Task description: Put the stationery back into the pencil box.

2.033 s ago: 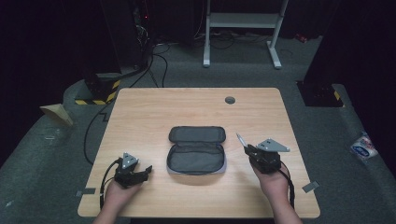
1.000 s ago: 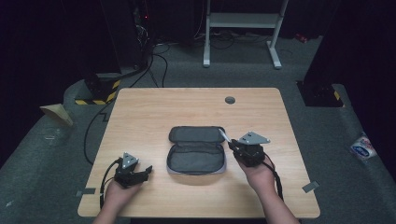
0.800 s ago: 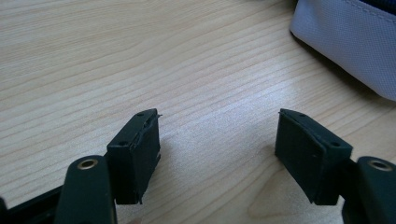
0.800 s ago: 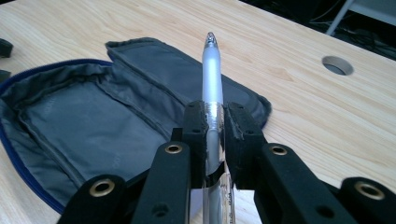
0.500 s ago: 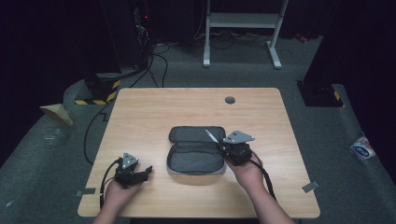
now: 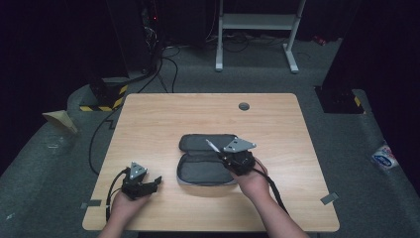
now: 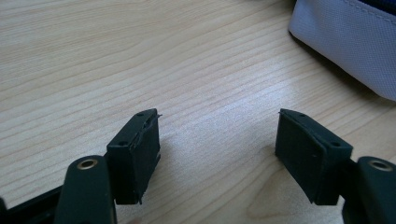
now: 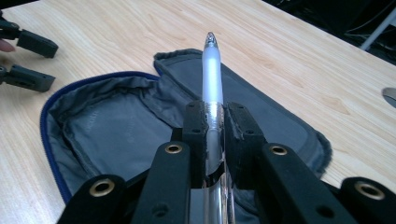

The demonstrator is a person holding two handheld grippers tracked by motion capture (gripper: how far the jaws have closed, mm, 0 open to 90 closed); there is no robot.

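A grey pencil case (image 6: 205, 156) lies unzipped and spread flat in the middle of the wooden table (image 6: 163, 119); its lining (image 8: 112, 135) has a blue zip edge. My right gripper (image 6: 220, 150) is shut on a clear pen (image 8: 212, 79) with a frosted grip, whose tip (image 6: 208, 142) points up and away over the case's right half. My left gripper (image 6: 154, 181) rests near the table's front left, open with nothing between its pads (image 7: 137, 149), and the case's pale outer edge (image 7: 345, 42) lies just beyond it. The left gripper (image 8: 28, 60) is also in the right gripper view, at far left.
A small round grey grommet (image 6: 243, 106) is set into the table near its far edge. Cables (image 6: 99, 134) trail off the table's left side. A white desk frame (image 6: 257, 29) stands on the floor behind.
My right gripper has carried the pen leftward from the table's right side to above the open case. The left gripper has stayed put.
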